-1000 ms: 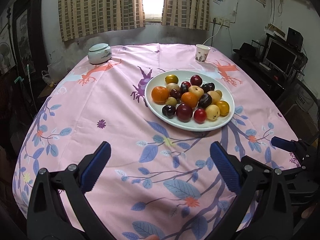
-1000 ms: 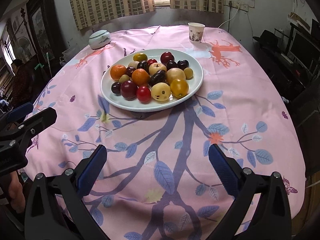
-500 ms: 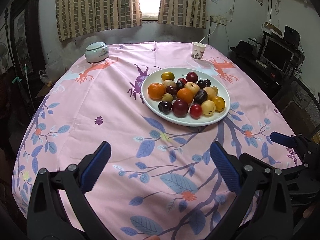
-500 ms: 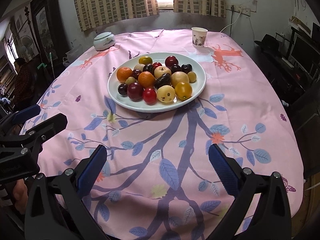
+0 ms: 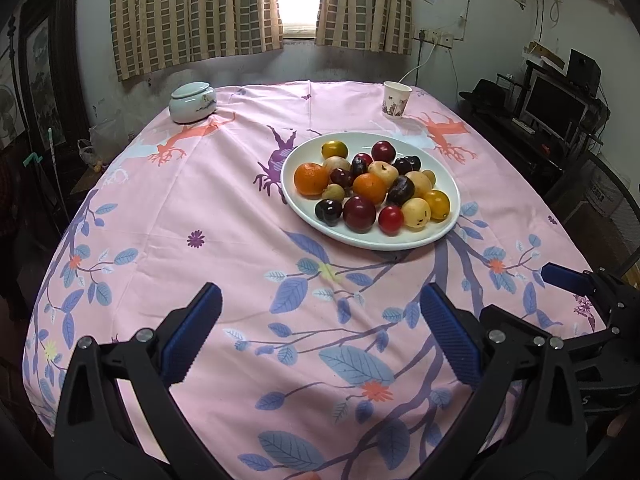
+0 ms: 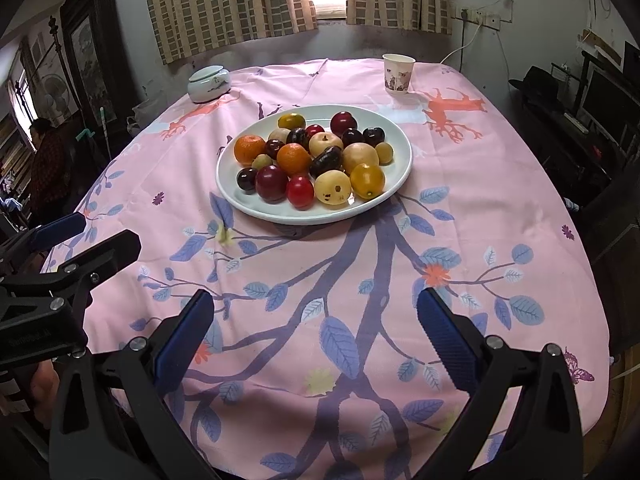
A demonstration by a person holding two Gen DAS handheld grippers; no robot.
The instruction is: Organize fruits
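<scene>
Fruit heaped on white plate — both grippers wide apart, empty (paper cup print unreadable).

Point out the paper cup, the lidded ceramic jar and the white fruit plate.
paper cup (image 6: 397,75), right wrist view, on its printed side wall.
lidded ceramic jar (image 5: 192,103), left wrist view, on the middle of its body.
white fruit plate (image 6: 260,208), right wrist view, on its bare near rim.

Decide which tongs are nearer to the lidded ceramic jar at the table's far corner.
Left. The left tongs sit on the lidded ceramic jar's side of the table's near edge; the right tongs are farther across, with the fruit plate ahead of them.
</scene>
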